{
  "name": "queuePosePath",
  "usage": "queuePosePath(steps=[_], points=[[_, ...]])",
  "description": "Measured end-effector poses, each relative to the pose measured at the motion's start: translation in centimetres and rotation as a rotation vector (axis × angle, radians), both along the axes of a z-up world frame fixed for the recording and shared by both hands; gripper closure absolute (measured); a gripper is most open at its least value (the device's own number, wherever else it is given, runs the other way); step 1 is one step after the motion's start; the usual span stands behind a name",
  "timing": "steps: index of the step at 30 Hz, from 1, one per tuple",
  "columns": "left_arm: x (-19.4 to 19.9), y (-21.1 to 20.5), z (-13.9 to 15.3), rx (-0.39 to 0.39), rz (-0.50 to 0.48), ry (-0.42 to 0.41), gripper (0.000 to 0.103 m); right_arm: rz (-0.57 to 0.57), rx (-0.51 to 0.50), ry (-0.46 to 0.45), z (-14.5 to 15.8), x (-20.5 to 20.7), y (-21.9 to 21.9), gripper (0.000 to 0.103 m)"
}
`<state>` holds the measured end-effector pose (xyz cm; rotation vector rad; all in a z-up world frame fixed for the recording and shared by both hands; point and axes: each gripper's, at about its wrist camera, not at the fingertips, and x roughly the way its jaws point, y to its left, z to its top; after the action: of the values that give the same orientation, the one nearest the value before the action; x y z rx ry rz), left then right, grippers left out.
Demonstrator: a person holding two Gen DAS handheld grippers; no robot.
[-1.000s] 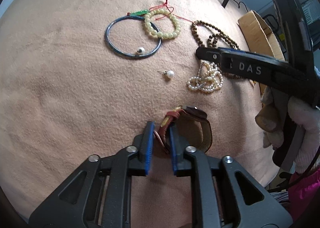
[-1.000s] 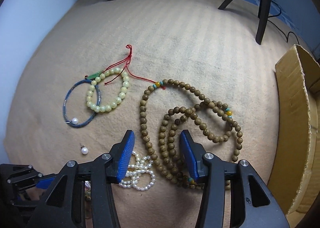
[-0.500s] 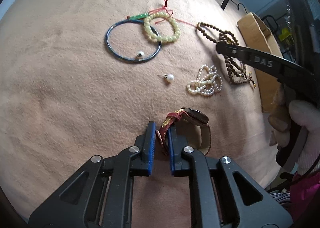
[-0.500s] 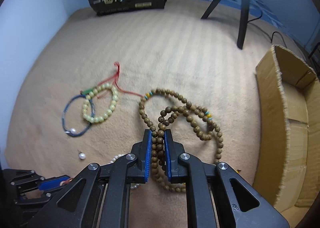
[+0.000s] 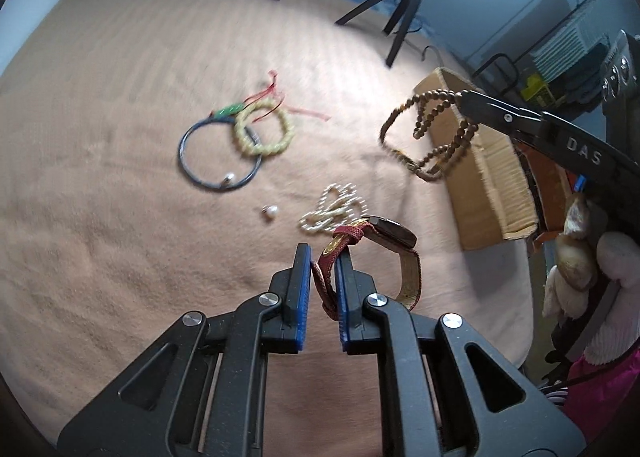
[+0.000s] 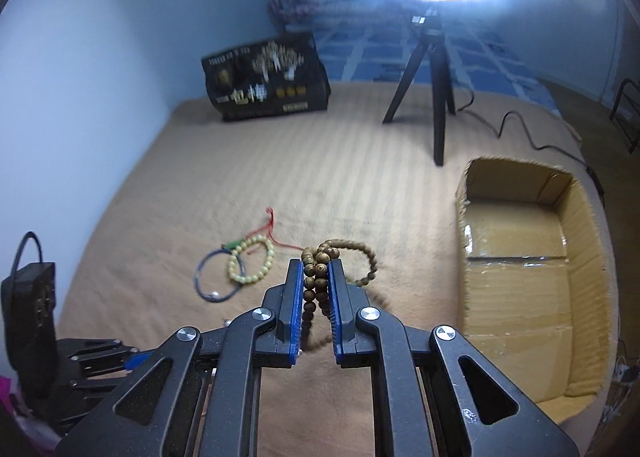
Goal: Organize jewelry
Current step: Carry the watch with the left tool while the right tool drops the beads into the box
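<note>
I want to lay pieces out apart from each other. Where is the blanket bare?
Bare: the wide stretch between the black bag, the tripod and the blue bangle, and the near-left blanket. Crowded: around the pale bead bracelet, loose pearl and pearl strand.

Tan blanket (image 5: 120, 257) carries blue bangle (image 5: 200, 173), yellow bead bracelet (image 5: 264, 133), loose pearl (image 5: 271, 211), pearl strand (image 5: 332, 207), cardboard box (image 6: 520, 277), tripod (image 6: 436, 97).

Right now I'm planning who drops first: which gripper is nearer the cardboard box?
Right. The right gripper hangs beside the cardboard box's near wall, dangling the wooden bead necklace; the left gripper holds the watch farther out over the blanket.
</note>
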<state>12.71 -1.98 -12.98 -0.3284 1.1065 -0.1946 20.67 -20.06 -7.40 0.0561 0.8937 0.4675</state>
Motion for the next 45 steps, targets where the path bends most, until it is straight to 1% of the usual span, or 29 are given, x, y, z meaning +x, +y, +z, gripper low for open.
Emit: queuePosePath(steps=[3, 9, 14, 15, 17, 21, 24, 27, 30, 34, 36, 38, 39, 42, 45], points=[[0.1, -0.6, 1.1, -0.005, -0.009, -0.033, 0.093, -0.014, 0.013, -0.03, 1.4, -0.8, -1.3, 0.093], [1.1, -1.8, 2.9, -0.009, -0.019, -0.089, 0.093, -0.059, 0.075, -0.076, 3.6, -1.9, -4.4, 0.093], [1.8, -3.2, 3.8, -0.006, -0.041, -0.115, 0.093, -0.116, 0.105, -0.132, 5.4, -3.0, -7.2, 0.093], [1.9, -3.5, 3.9, -0.006, -0.045, -0.118, 0.093, -0.131, 0.108, -0.144, 5.7, -3.2, -8.0, 0.098], [2.4, -4.4, 4.1, -0.003, -0.059, -0.126, 0.093, -0.162, 0.103, -0.161, 6.1, -3.5, -9.2, 0.098], [3.6, -6.4, 3.9, 0.0, -0.084, -0.13, 0.093, -0.213, 0.142, -0.139, 5.7, -3.4, -11.9, 0.098], [4.6, -8.3, 3.6, -0.001, -0.108, -0.129, 0.093, -0.25, 0.114, -0.131, 5.1, -3.2, -13.3, 0.098], [5.7, -9.9, 3.1, -0.012, -0.127, -0.112, 0.093, -0.279, 0.12, -0.116, 4.6, -2.9, -14.6, 0.098], [6.9, -11.8, 3.0, -0.005, -0.154, -0.11, 0.093, -0.329, 0.094, -0.116, 4.3, -2.7, -15.8, 0.098], [8.1, -13.3, 3.1, -0.004, -0.164, -0.116, 0.093, -0.373, 0.134, -0.122, 4.6, -2.8, -17.3, 0.098], [8.7, -13.9, 3.2, -0.004, -0.168, -0.121, 0.093, -0.373, 0.132, -0.158, 5.6, -3.4, -17.4, 0.098], [9.2, -14.1, 3.3, 0.002, -0.168, -0.125, 0.093, -0.384, 0.099, -0.207, 6.5, -3.8, -17.2, 0.098], [9.3, -14.1, 3.4, 0.003, -0.168, -0.125, 0.093, -0.4, 0.08, -0.237, 7.1, -4.1, -17.2, 0.098], [9.9, -14.3, 3.6, 0.014, -0.169, -0.129, 0.093, -0.449, 0.044, -0.29, 8.0, -4.5, -17.9, 0.098], [10.4, -14.5, 3.8, 0.025, -0.17, -0.134, 0.093, -0.513, 0.01, -0.311, 8.2, -4.4, -19.3, 0.098]])
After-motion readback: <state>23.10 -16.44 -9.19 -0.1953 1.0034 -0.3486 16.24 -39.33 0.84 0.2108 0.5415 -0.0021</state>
